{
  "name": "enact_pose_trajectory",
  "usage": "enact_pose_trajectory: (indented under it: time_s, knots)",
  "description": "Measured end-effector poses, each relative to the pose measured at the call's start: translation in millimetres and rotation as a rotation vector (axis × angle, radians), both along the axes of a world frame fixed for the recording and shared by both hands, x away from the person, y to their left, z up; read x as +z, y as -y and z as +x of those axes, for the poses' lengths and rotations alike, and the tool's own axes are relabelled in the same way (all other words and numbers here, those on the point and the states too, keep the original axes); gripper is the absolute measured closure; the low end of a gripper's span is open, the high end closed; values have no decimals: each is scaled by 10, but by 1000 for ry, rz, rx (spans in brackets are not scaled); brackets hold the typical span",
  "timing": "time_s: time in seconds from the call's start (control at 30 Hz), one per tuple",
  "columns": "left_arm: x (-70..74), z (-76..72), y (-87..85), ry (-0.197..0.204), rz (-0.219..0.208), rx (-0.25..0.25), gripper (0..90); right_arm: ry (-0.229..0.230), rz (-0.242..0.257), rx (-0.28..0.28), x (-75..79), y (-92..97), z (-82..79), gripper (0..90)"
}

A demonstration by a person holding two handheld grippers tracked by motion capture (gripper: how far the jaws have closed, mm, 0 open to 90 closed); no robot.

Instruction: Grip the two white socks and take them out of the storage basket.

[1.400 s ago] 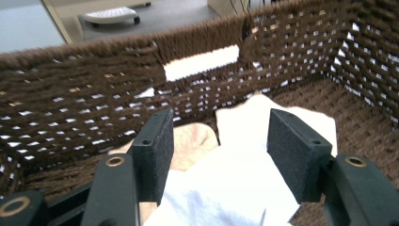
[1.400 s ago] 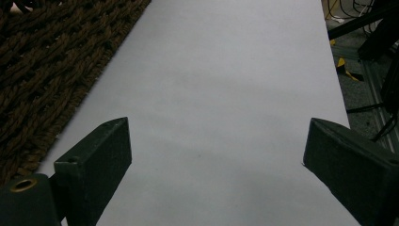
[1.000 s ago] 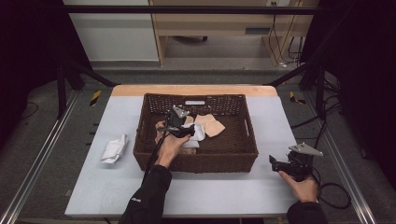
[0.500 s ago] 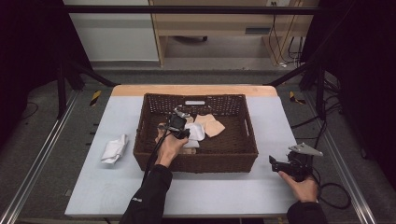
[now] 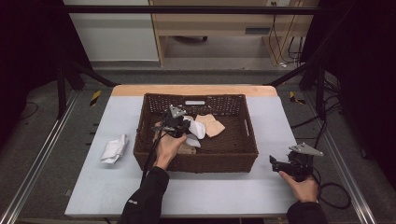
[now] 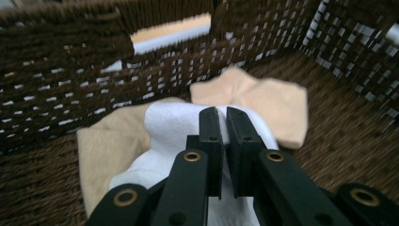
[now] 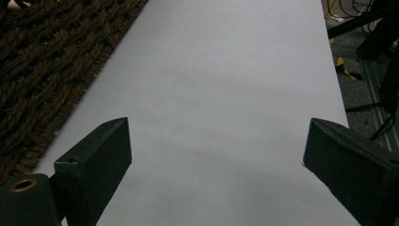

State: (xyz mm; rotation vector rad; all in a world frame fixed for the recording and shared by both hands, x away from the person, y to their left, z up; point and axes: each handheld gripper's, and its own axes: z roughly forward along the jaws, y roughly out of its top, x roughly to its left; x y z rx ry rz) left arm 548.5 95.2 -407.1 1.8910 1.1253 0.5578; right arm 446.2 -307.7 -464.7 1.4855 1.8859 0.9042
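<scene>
Inside the basket (image 5: 243, 140), the left gripper (image 6: 222, 120) has just closed its jaws on the white cloth (image 6: 169, 125), which lies over tan cloths. The right gripper (image 7: 214, 155) hovers wide open above the counter (image 7: 226, 70).

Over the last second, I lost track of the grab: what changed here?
The left gripper in the basket has just been closing its jaws, now shut on the white cloth. The right gripper, the tan cloths and the cloth on the table stayed put.

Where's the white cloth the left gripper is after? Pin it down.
In the high view, the white cloth lies inside the wicker basket, left of centre, overlapping the beige cloths; the left gripper is shut on it.
</scene>
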Motion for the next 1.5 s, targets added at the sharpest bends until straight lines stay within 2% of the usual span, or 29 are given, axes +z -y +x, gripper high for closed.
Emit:
enact_pose_trajectory:
  time_s: [0.03,0.17,0.3,0.33,0.37,0.4,0.5,0.7,0.87,0.9,0.93,1.1,1.23,1.33,1.5]
  knots:
    - [0,0,0,0,0,0,848,0,0,0,0,0,0,85]
    - [73,-30,-33,49,-61,-1,850,2,2,-1,1,0,-2,85]
    - [187,-97,-72,114,-114,-5,851,3,-1,1,1,3,-1,85]
    - [256,-132,-97,146,-134,-7,852,2,1,-1,0,-2,-2,85]
    - [256,-132,-97,146,-134,-7,852,2,1,-1,0,-2,-2,85]
    - [328,-166,-125,181,-152,-10,852,2,0,-1,1,0,-2,85]
    - [399,-197,-158,197,-173,-11,852,4,1,-2,1,1,-2,85]
    - [598,-291,-270,266,-210,-3,853,2,1,-2,0,-2,-2,85]
    - [767,-371,-336,317,-239,-14,853,5,-1,-1,0,1,-2,86]
    - [835,-408,-361,332,-247,-19,853,3,-1,-3,0,-1,-3,85]
    - [835,-408,-361,332,-247,-19,853,3,-1,-3,0,-1,-3,85]
    - [1029,-522,-455,371,-271,-25,853,4,-2,-2,0,1,-5,85]
    - [1104,-571,-514,385,-283,-23,854,2,-1,-4,2,1,-7,85]
    - [1193,-637,-603,410,-297,-25,853,1,-1,-4,2,1,-7,86]
    - [1257,-695,-712,422,-313,-22,853,3,-2,-5,3,2,-9,85]
